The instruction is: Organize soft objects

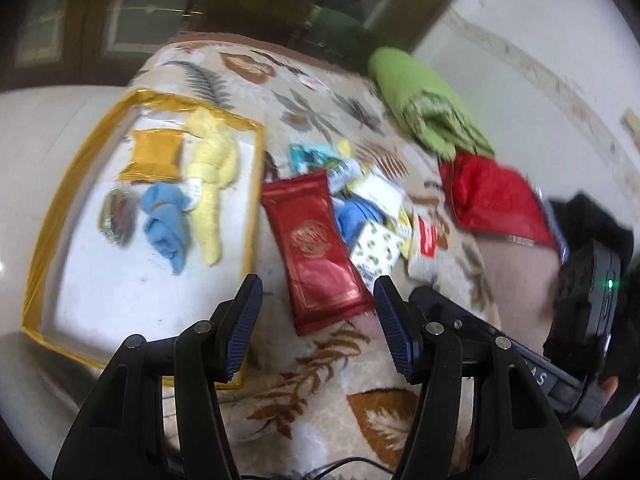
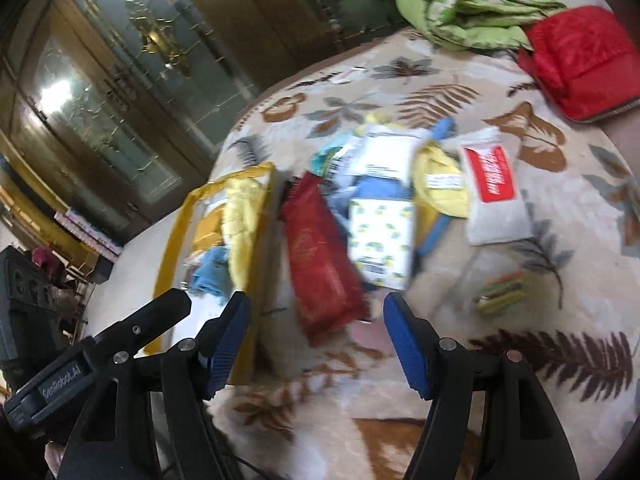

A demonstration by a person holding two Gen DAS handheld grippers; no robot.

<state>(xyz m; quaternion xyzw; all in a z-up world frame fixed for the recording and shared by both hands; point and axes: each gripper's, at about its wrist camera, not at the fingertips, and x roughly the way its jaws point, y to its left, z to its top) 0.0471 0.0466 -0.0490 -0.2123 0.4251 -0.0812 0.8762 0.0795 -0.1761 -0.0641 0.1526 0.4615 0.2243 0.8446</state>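
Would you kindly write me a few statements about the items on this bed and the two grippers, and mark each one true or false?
1. The left hand-held gripper is open and holds nothing. True.
2. The yellow towel lies inside the yellow-rimmed tray. True.
3. The long red packet lies inside the tray. False: it lies on the leaf-patterned blanket, just outside the tray's edge.
4. The right hand-held gripper is clamped on the blue cloth. False: its jaws are open and empty, and that cloth lies in the tray.
5. The green folded blanket sits beside the red pouch. True.
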